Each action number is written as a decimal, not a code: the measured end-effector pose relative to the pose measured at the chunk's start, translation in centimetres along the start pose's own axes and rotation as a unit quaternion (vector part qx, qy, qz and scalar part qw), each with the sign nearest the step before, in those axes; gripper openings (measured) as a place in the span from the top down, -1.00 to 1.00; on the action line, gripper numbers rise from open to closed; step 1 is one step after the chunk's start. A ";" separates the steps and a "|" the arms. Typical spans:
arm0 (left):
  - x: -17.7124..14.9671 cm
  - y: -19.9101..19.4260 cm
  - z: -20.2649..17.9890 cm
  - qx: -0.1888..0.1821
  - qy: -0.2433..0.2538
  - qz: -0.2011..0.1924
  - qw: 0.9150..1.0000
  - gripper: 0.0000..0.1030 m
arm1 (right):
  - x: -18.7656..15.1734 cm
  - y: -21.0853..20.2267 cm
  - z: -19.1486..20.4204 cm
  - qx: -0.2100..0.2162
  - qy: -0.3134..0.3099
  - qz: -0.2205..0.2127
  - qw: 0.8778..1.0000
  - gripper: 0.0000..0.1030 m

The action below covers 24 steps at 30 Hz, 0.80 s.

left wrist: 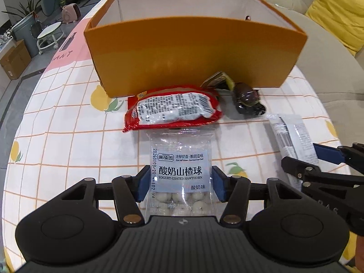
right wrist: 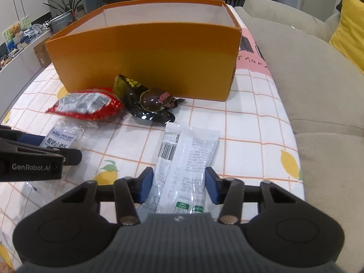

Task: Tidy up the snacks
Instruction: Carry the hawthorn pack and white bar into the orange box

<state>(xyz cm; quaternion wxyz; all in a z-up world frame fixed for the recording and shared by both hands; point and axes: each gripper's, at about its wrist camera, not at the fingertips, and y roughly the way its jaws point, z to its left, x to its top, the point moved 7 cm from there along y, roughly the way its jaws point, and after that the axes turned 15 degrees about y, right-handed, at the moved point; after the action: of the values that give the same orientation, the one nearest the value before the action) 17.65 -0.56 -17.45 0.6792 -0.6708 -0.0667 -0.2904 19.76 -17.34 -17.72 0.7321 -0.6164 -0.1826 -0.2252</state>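
An open orange box (left wrist: 193, 52) (right wrist: 147, 59) stands at the far side of the table. In front of it lie a red snack packet (left wrist: 173, 109) (right wrist: 86, 104) and dark wrapped snacks (left wrist: 245, 97) (right wrist: 147, 100). My left gripper (left wrist: 180, 185) is open, its blue pads either side of a clear bag of yogurt-coated hawthorn balls (left wrist: 179, 170) (right wrist: 61, 136) lying on the cloth. My right gripper (right wrist: 179, 185) is open, its pads either side of a white snack packet (right wrist: 184, 166) (left wrist: 293, 136). The right gripper also shows in the left wrist view (left wrist: 318, 159).
The table carries a white checked cloth with lemon prints (left wrist: 68, 136) (right wrist: 250, 136). A beige sofa (right wrist: 307, 79) with a yellow cushion (left wrist: 336, 11) runs along the right edge. A stool and cardboard box (left wrist: 13, 59) stand on the floor at the left.
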 end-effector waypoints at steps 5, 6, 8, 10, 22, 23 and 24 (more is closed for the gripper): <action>-0.1 -2.3 -0.6 -0.014 -0.005 -0.014 1.000 -0.20 | -0.2 -2.0 0.5 0.006 -0.009 -0.005 1.000 0.09; 0.1 -2.7 -1.0 -0.013 -0.004 -0.017 1.000 -0.20 | -0.2 -2.4 0.6 0.007 -0.011 -0.007 1.000 0.09; 0.1 -3.9 -1.2 -0.017 -0.004 -0.027 0.999 -0.20 | -0.1 -3.4 0.9 0.012 -0.014 -0.014 1.000 0.09; 0.3 -4.8 -1.3 -0.020 -0.005 -0.037 0.999 -0.20 | 0.0 -4.5 1.1 0.017 -0.016 -0.022 0.999 0.09; 3.8 -10.8 -0.9 -0.020 0.001 -0.109 0.994 -0.20 | 3.2 -10.5 1.6 0.041 -0.012 -0.079 0.996 0.10; 4.4 -11.2 -0.7 -0.021 0.001 -0.116 0.993 -0.20 | 3.8 -10.9 1.7 0.044 -0.012 -0.083 0.995 0.10; 4.9 -11.5 -0.5 -0.023 0.000 -0.121 0.992 -0.20 | 4.3 -11.2 1.7 0.048 -0.011 -0.086 0.995 0.10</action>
<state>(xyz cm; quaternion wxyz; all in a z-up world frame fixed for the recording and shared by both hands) 15.94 -1.78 -5.12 0.6236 -0.6730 -0.1404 -0.3721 17.19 -17.65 -5.89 0.7368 -0.5650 -0.2533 -0.2715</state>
